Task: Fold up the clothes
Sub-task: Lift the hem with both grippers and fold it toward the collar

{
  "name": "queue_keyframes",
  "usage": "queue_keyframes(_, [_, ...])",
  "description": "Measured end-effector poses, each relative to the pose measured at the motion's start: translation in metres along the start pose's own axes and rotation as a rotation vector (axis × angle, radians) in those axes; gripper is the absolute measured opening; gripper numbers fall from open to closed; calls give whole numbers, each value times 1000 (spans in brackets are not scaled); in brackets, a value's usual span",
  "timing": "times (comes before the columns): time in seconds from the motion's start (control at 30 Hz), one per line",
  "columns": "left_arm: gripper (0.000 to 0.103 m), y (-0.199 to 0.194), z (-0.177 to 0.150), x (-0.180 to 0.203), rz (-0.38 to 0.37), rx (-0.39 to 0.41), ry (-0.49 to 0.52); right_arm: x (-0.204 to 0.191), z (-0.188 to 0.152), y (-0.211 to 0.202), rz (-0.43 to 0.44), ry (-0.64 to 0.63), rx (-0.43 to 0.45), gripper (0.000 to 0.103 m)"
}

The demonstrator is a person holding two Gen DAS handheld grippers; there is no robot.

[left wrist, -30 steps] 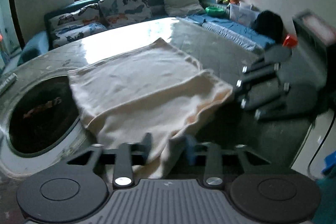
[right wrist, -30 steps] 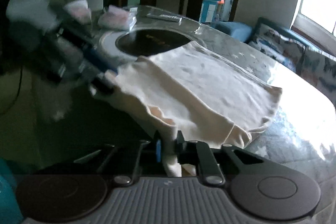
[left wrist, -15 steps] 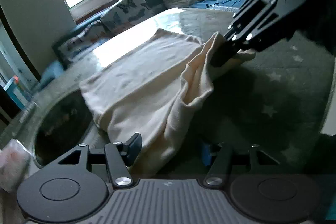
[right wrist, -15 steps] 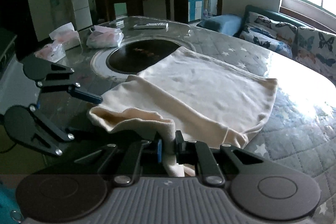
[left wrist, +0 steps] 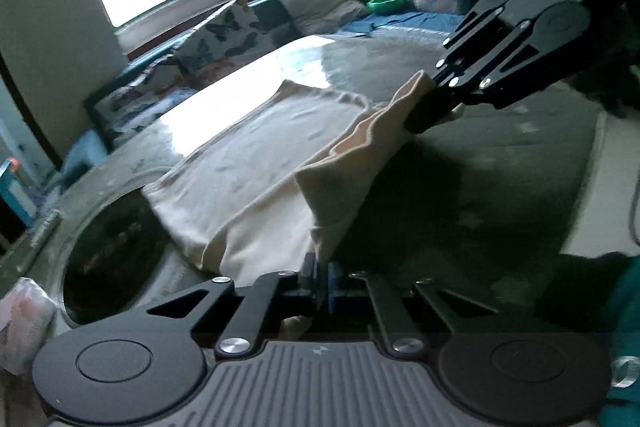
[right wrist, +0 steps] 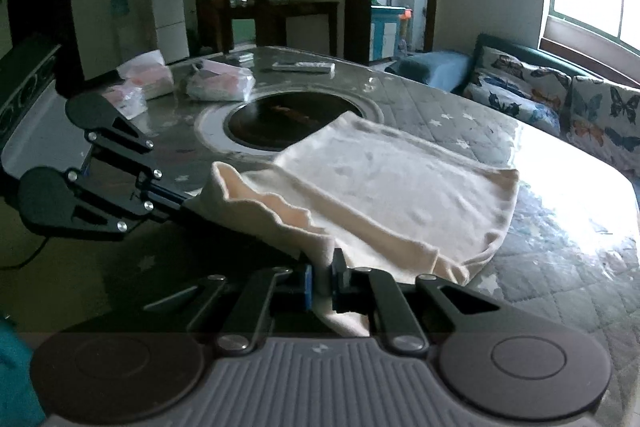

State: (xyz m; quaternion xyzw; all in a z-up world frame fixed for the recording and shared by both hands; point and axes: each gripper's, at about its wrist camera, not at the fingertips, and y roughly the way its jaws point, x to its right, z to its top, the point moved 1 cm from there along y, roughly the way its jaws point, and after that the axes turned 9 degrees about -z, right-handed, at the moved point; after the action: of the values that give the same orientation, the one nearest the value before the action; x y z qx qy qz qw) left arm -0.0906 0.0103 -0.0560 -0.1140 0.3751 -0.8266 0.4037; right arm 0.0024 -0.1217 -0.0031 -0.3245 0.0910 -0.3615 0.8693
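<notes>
garment (right wrist: pixel 392 183) on table (right wrist: pixel 568 279), beside round inset (right wrist: pixel 292 121)

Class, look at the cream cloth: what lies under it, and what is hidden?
Under the cream cloth lies the quilted table cover, and one edge overlaps the round dark inset. Whatever the cloth's flat middle covers cannot be seen.

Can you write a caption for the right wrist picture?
Both grippers, right gripper and left gripper, pinch the near edge of a cream cloth.
</notes>
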Motion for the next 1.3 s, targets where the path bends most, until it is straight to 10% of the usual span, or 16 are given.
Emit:
queue_keyframes(0.33, [5,-55,3,32,-262,5,-15,-25,-13,-89,95,-43,-76,7])
queue_keyframes(0.87, [5,27,65,-74,-30,-8,-73,47,67,2,13,-26,-35,7])
queue_keyframes(1.3, [12,100,55,-116,99,-104,-208,102,40,98,-88,225,-115,16])
